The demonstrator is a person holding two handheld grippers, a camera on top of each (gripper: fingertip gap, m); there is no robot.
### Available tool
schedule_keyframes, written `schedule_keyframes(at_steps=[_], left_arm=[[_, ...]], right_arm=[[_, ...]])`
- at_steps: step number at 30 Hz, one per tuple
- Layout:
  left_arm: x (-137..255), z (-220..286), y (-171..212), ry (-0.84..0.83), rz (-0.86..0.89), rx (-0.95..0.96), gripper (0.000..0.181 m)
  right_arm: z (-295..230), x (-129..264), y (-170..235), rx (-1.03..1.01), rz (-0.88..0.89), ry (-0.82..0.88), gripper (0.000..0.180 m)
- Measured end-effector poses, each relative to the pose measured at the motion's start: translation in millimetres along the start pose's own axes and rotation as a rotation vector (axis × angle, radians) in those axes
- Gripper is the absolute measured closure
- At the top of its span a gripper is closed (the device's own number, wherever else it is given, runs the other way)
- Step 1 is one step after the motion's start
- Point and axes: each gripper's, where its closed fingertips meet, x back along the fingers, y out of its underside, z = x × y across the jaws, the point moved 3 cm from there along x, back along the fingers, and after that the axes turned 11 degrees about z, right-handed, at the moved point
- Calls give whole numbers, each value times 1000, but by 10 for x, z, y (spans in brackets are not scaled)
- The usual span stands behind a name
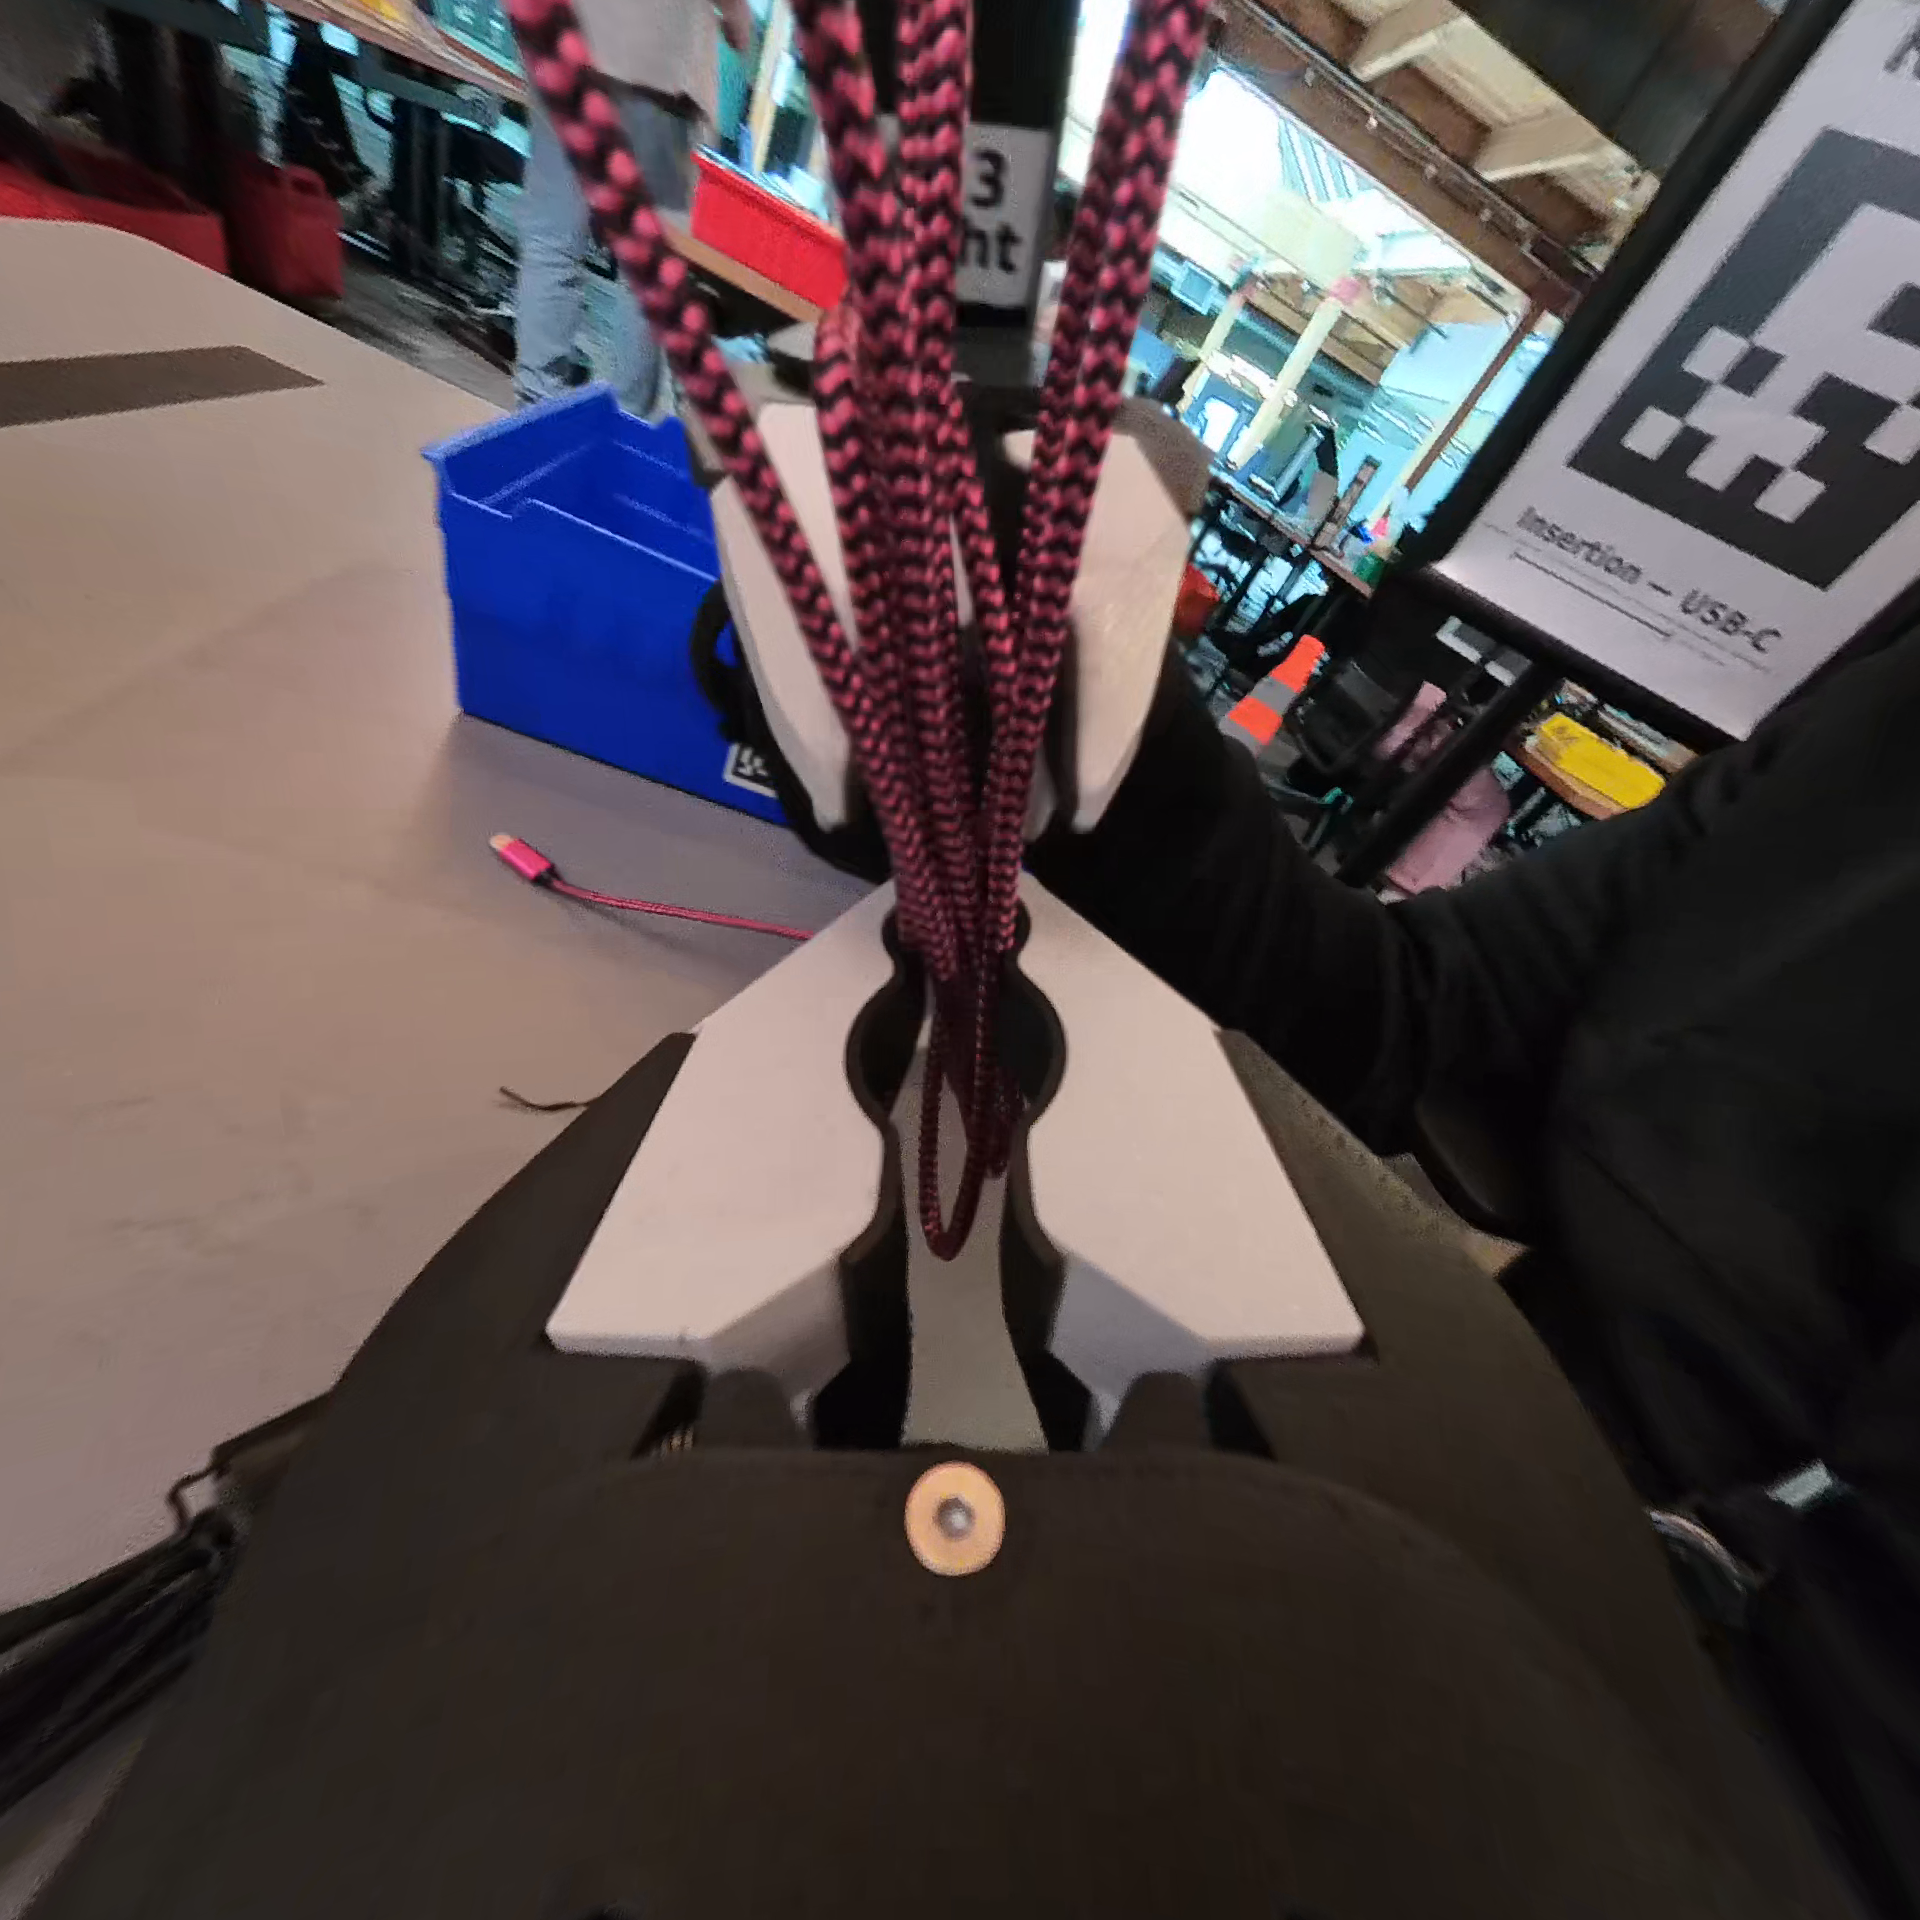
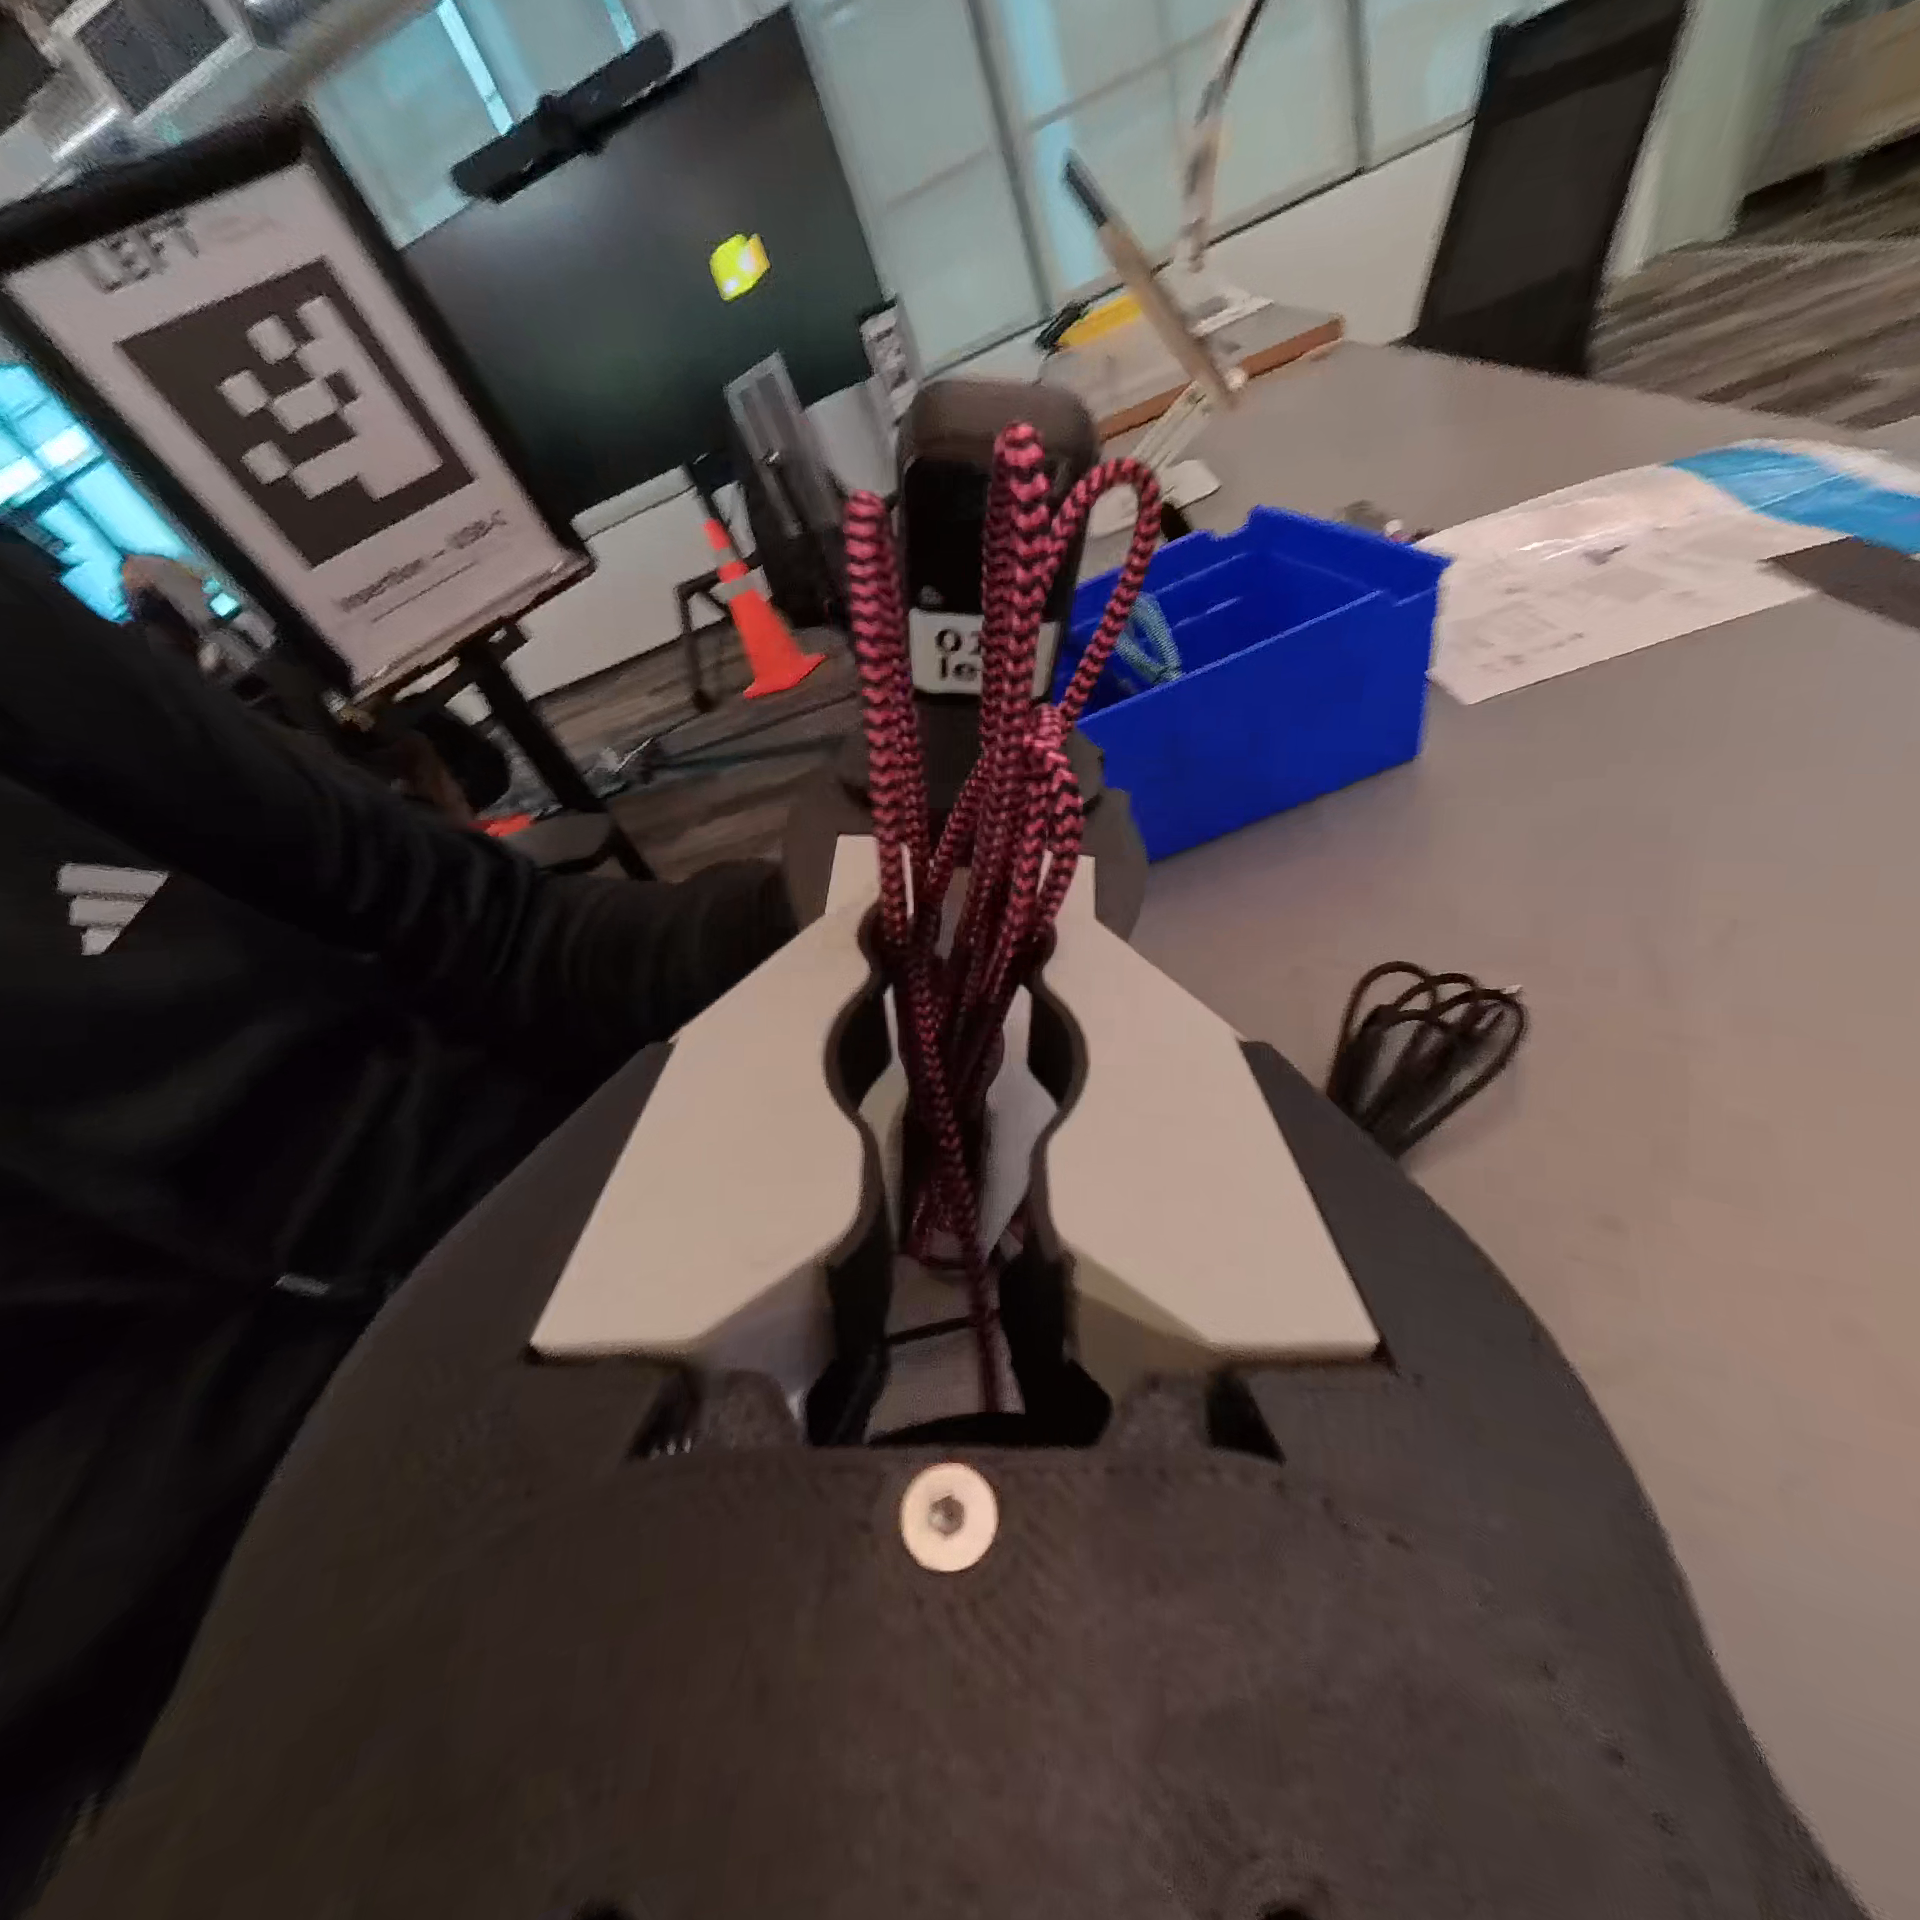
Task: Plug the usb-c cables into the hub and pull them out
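Grey tabletop (image 1: 208, 727) stretches across a busy workshop, with a blue bin (image 1: 582, 592) and a marker board (image 1: 1714, 364) on a stand behind. Both grippers face each other, and each has its jaws pinching the same coiled bundle of pink-and-black cable (image 1: 935, 727): the left gripper (image 1: 956, 935) grips one end of the loops, the right gripper (image 2: 961, 935) the other, so the coil hangs between them above the tabletop. One pink plug (image 1: 523, 858) with its thin lead lies loose on the tabletop near the bin. A coiled black cable (image 2: 1423, 1039) rests further along. No hub shows in either view.

The step looks like loosening the coil to free a plug end. Doing it well likely means holding one side firm while the other eases the loops apart slowly, since the strands cross and a knot-like snag shows near the top in the right wrist view. A sharp tug could tighten it.
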Motion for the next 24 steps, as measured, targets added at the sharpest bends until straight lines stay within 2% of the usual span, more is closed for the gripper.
schedule_keyframes(at_steps=[2,3,9,13,17,20,24], left_arm=[[48,-82,-37,-39,26,10,176],[67,-93,-52,-37,38,20,176],[204,-137,-214,-30,151,61,177],[220,-86,-237,-1,141,55,177],[227,-40,-259,14,122,47,177],[248,-25,-269,20,104,38,177],[248,-13,-296,22,111,40,177]], right_arm=[[49,65,-31,12,16,59,148],[65,100,-16,24,5,85,146],[55,260,136,51,-56,126,149],[103,275,280,84,-110,141,157],[197,289,264,211,-131,237,162],[281,288,270,332,-189,332,141],[286,245,248,490,-226,397,144]])
